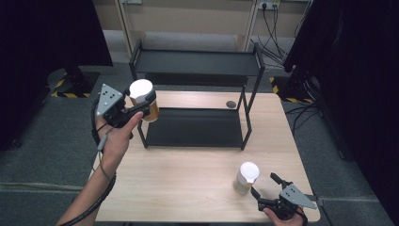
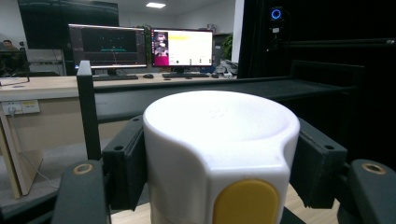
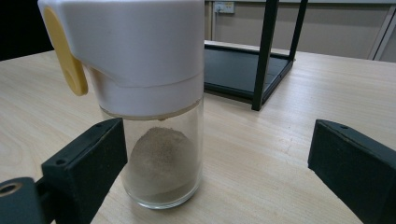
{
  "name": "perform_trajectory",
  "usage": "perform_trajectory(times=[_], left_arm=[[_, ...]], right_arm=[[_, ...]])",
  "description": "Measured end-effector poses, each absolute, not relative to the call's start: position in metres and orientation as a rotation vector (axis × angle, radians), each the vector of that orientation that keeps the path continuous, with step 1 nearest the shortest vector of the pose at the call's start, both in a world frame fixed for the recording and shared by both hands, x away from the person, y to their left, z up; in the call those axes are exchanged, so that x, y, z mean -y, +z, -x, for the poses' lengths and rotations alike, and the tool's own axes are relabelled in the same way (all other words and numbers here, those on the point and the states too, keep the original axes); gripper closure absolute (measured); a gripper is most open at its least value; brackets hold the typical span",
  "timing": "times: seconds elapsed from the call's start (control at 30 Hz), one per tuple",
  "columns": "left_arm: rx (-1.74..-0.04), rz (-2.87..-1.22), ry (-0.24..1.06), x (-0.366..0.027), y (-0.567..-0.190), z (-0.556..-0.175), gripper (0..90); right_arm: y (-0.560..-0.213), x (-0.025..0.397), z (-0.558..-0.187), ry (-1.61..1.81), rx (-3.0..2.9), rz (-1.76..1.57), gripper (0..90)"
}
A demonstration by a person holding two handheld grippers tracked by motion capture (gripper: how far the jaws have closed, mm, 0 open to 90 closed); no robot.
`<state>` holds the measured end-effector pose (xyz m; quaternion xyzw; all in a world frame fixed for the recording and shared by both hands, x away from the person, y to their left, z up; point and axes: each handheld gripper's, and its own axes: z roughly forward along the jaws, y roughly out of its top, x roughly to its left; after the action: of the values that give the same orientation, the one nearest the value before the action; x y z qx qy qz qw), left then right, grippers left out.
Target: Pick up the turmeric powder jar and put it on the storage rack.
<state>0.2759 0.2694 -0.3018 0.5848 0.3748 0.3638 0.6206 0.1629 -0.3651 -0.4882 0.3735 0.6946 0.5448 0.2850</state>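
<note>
Rigid, slippery glass shakers — lifted jar (image 1: 143,101) clamped at its cap by left gripper (image 1: 136,107); standing jar (image 1: 246,177) best taken low, right gripper (image 1: 263,186) spread wide.

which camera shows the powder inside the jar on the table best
The right gripper view: the jar stands close between the open right tool's jaws, its grey powder clear through the glass. The high view shows that jar small, its contents indistinct.

Even overhead light falls on the table (image 1: 197,174), with a pale glare patch at its far edge; the high view's corners sink into near-black. In the left gripper view the monitors (image 2: 140,46) glow, slightly overexposed, and the foreground lid (image 2: 219,135) looks perhaps soft. Shadows are faint.
</note>
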Motion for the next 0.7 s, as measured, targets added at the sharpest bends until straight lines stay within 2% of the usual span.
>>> perform_trajectory(times=[0.7], left_arm=[[-0.849,-1.34,0.846,-0.266,-0.268,-0.279,30.5]], right_arm=[[-0.488,0.365,-0.163,1.456,-1.857,-0.998,4.8]])
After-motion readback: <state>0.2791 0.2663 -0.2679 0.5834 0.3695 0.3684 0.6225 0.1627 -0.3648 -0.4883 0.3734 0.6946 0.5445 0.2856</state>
